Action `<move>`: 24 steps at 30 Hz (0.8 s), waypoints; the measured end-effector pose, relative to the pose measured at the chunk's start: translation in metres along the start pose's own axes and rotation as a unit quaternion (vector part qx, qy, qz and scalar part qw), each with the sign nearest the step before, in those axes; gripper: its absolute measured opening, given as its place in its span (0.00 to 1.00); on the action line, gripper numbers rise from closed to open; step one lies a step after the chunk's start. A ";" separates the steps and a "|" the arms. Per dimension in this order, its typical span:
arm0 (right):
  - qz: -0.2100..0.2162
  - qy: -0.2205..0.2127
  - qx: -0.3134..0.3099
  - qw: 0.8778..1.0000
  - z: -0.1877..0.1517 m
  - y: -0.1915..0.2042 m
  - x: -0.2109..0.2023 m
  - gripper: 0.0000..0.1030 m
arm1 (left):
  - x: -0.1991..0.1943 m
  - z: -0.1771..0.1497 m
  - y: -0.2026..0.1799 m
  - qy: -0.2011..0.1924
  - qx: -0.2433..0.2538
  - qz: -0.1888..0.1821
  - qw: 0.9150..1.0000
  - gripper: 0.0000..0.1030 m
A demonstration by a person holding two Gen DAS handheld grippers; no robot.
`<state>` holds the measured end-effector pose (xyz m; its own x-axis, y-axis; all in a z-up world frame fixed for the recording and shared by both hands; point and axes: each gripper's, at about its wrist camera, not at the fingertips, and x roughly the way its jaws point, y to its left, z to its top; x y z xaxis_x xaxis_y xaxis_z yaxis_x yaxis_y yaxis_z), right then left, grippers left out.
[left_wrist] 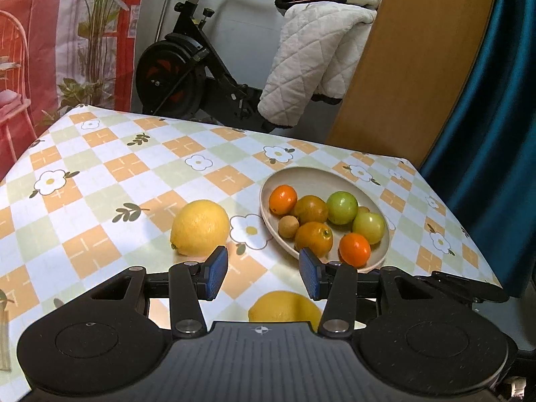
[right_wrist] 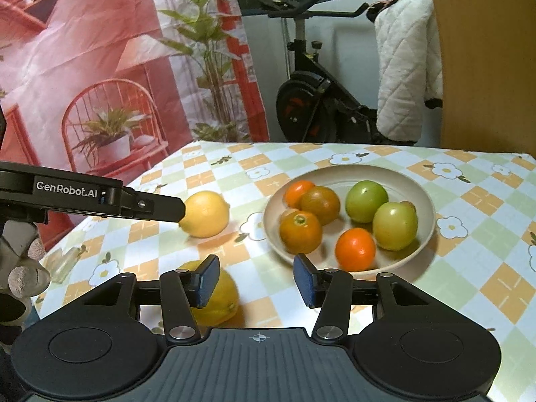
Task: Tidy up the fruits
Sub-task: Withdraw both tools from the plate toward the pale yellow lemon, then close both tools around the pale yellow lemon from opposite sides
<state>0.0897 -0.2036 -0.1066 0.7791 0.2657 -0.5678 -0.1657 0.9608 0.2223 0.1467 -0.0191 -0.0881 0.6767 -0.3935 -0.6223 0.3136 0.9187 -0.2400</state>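
Both tools — my left tool (left_wrist: 263,269) and right tool (right_wrist: 256,276) — hang spread and empty over the desk (left_wrist: 100,181), two lemons (left_wrist: 200,227) lying loose beside the fruit-filled plate (left_wrist: 311,177) near its far right corner.

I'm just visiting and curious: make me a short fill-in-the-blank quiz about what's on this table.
1. The small orange and green fruits lie in a beige ____.
2. Outside the bowl, on the checked tablecloth, lie ____ yellow lemons.
3. The far lemon sits to the ____ of the bowl in both views.
4. Between the right gripper fingers there is ____; the near lemon lies beneath its left finger.

Missing words: bowl; two; left; nothing
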 end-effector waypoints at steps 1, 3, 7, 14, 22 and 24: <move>-0.001 0.002 -0.003 1.000 0.000 0.003 -0.001 0.46 | -0.001 -0.002 0.001 0.000 -0.001 -0.001 1.000 0.48; -0.002 0.006 -0.008 1.000 -0.001 0.009 -0.001 0.46 | -0.002 -0.005 0.003 0.003 -0.003 0.000 1.000 0.48; -0.002 0.012 -0.020 1.000 -0.002 0.020 -0.003 0.46 | -0.002 -0.011 0.010 0.007 -0.013 0.003 1.000 0.48; -0.003 0.026 -0.028 0.999 -0.005 0.031 -0.003 0.47 | -0.004 -0.017 0.017 0.010 -0.023 -0.005 1.000 0.48; 0.004 0.036 -0.041 0.998 -0.007 0.043 0.000 0.50 | 0.002 -0.025 0.025 0.025 -0.042 -0.019 0.999 0.48; 0.004 0.039 -0.041 0.998 -0.008 0.043 0.002 0.51 | 0.004 -0.027 0.024 0.028 -0.041 -0.023 0.999 0.48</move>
<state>0.0789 -0.1608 -0.1044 0.7292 0.2753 -0.6264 -0.2230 0.9611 0.1628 0.1392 0.0026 -0.1164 0.6235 -0.4350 -0.6496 0.2866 0.9002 -0.3278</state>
